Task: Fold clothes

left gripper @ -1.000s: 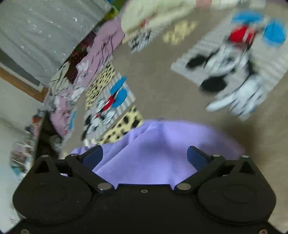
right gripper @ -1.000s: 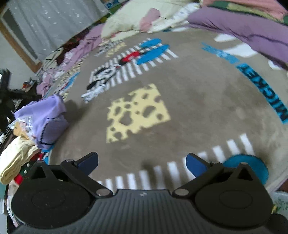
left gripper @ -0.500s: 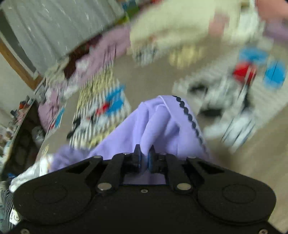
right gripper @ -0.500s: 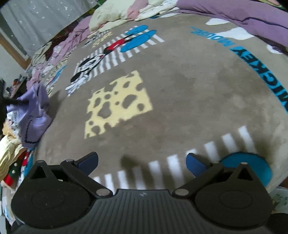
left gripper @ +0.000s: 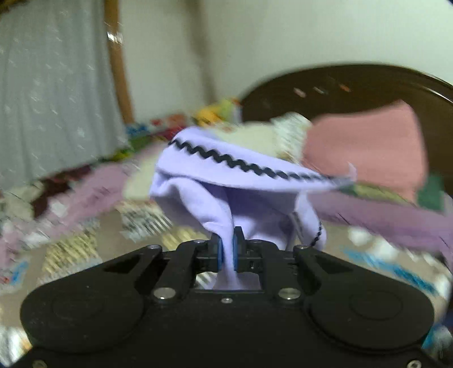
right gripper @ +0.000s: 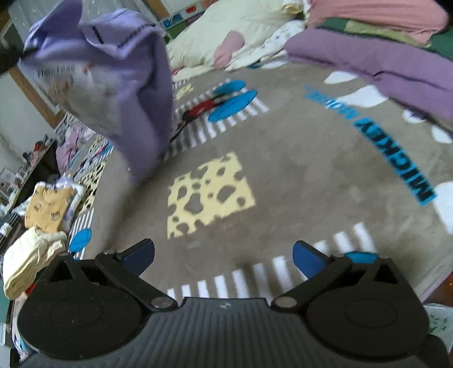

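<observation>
Your left gripper point(left gripper: 226, 247) is clamped tight on a fold of the lavender garment point(left gripper: 240, 181), blue pads pinching the cloth with almost no gap between them. The garment is lifted off the blanket: in the right wrist view it hangs in the air at upper left point(right gripper: 113, 93), bunched, its lower end dangling just over the brown cartoon blanket point(right gripper: 297, 158). Black zigzag trim point(left gripper: 240, 164) runs along the edge facing the left camera. A printed patch shows on the side facing the right camera, too blurred to read.

Your right gripper point(right gripper: 223, 256) is wide open, fingers spread far apart, nothing between them. It points down at the blanket, near the yellow cheese print point(right gripper: 206, 195).

At the left edge of the right view, a yellow printed garment point(right gripper: 48, 208) sits with a cream garment point(right gripper: 31, 254) in front of it, well apart from the lavender piece. A purple blanket point(right gripper: 382, 62) and pink bedding point(right gripper: 376, 14) are piled along the far side. The left view is heavily motion-blurred; only a grey curtain point(left gripper: 53, 93) and a dark curved headboard point(left gripper: 339, 85) are clear.
</observation>
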Demonstrator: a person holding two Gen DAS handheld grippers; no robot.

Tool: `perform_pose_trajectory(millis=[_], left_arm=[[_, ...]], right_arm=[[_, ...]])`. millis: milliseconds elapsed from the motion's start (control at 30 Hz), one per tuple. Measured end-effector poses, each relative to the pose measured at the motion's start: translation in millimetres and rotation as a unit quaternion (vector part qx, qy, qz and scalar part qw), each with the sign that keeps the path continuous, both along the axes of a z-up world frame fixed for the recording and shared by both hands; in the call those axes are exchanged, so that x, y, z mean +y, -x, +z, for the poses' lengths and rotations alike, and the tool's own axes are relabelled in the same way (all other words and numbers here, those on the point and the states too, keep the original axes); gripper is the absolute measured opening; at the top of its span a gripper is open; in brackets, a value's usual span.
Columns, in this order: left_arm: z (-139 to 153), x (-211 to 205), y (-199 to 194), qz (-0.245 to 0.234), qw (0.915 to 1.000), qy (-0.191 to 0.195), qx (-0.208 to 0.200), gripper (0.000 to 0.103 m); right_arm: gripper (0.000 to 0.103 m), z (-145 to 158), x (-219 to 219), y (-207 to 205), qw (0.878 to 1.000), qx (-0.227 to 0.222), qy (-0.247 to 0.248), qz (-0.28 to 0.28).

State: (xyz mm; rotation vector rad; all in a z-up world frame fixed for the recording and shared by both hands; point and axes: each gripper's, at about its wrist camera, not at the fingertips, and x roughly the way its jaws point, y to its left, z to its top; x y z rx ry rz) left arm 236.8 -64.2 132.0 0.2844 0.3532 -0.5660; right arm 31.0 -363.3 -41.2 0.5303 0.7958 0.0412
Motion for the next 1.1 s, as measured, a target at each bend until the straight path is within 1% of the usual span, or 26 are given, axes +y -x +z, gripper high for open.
perform_pose_trajectory(millis=[33, 100, 133, 167, 200, 233, 267, 300, 333, 467, 500, 567, 633, 700, 767, 800, 900, 1000, 1033, 1067, 1100], left_arm=[[-22.3, 6.9, 18.9, -0.013, 0.9998, -0.008, 0.015, 0.005], [-77.9, 25.7, 59.4, -0.026, 0.9968, -0.026, 0.071, 0.006], [-101.2, 33.9, 75.6, -0.02, 0.9938, -0.041, 0.102, 0.009], [-124.5, 42.0, 91.8, -0.014, 0.9894, -0.056, 0.133, 0.021], [-146.7, 50.1, 107.8, -0.008, 0.9843, -0.07, 0.162, 0.027], [-158.6, 57.7, 122.6, 0.006, 0.9819, -0.073, 0.174, 0.038], [-166.9, 67.4, 134.2, 0.016, 0.9793, -0.063, 0.192, 0.044], [-171.8, 76.8, 144.3, 0.024, 0.9771, -0.049, 0.206, 0.051], [-172.5, 82.7, 149.8, 0.033, 0.977, -0.04, 0.207, 0.054], [-163.8, 102.9, 152.8, 0.07, 0.9756, 0.015, 0.207, 0.061], [-161.6, 107.4, 153.0, 0.078, 0.9746, 0.029, 0.208, 0.062], [-157.7, 106.3, 144.8, 0.084, 0.9718, 0.058, 0.213, 0.069], [-153.7, 105.3, 136.6, 0.089, 0.9679, 0.088, 0.218, 0.073], [-149.8, 104.2, 128.4, 0.095, 0.9632, 0.117, 0.222, 0.074], [-146.4, 102.8, 119.4, 0.1, 0.9576, 0.145, 0.228, 0.074], [-150.8, 99.1, 107.1, 0.106, 0.954, 0.146, 0.24, 0.074], [-167.2, 93.2, 75.5, 0.12, 0.9385, 0.158, 0.283, 0.074], [-178.2, 80.8, 58.4, 0.118, 0.9319, 0.158, 0.305, 0.072], [-181.8, 77.3, 55.5, 0.117, 0.9305, 0.158, 0.309, 0.066], [-185.5, 76.8, 55.8, 0.12, 0.9305, 0.154, 0.31, 0.042], [-189.2, 76.4, 56.1, 0.124, 0.9305, 0.15, 0.31, 0.032]], right_arm=[[0.103, 2.9, -4.5, 3.6, 1.0, -0.003, 0.001, -0.004], [0.103, 5.7, -12.0, 9.5, 1.0, -0.008, 0.004, -0.006], [0.103, 5.8, -15.3, 11.8, 1.0, -0.009, 0.006, -0.005], [0.103, 5.8, -18.6, 14.2, 1.0, -0.01, 0.007, -0.004], [0.103, 5.0, -20.1, 15.0, 1.0, -0.01, 0.009, -0.001], [0.103, 3.8, -20.9, 15.2, 1.0, -0.009, 0.01, 0.002], [0.103, 2.6, -21.7, 15.3, 1.0, -0.009, 0.012, 0.006], [0.103, 1.3, -22.5, 15.5, 1.0, -0.008, 0.013, 0.01], [0.103, -0.5, -21.0, 14.7, 1.0, -0.007, 0.016, 0.016], [0.103, -7.3, -1.5, 2.3, 0.998, -0.003, 0.033, 0.048], [0.103, -8.2, 5.5, -1.9, 0.998, -0.005, 0.038, 0.055], [0.103, -10.4, 20.8, -13.0, 0.996, -0.009, 0.051, 0.069], [0.103, -13.5, 33.8, -26.5, 0.995, -0.013, 0.06, 0.082], [0.103, -19.3, 40.9, -42.8, 0.994, -0.016, 0.055, 0.09], [0.103, -27.4, 41.9, -62.3, 0.996, -0.008, 0.037, 0.085], [0.102, -32.0, 41.3, -72.6, 0.996, -0.002, 0.026, 0.081], [0.1, -46.3, 36.8, -100.6, 0.997, 0.01, -0.015, 0.07], [0.1, -63.6, 28.9, -124.6, 0.996, 0.019, -0.072, 0.054], [0.1, -70.2, 26.4, -131.3, 0.995, 0.024, -0.089, 0.047], [0.1, -74.9, 25.3, -136.2, 0.994, 0.024, -0.1, 0.043], [0.1, -77.1, 26.0, -139.7, 0.993, 0.019, -0.106, 0.045]])
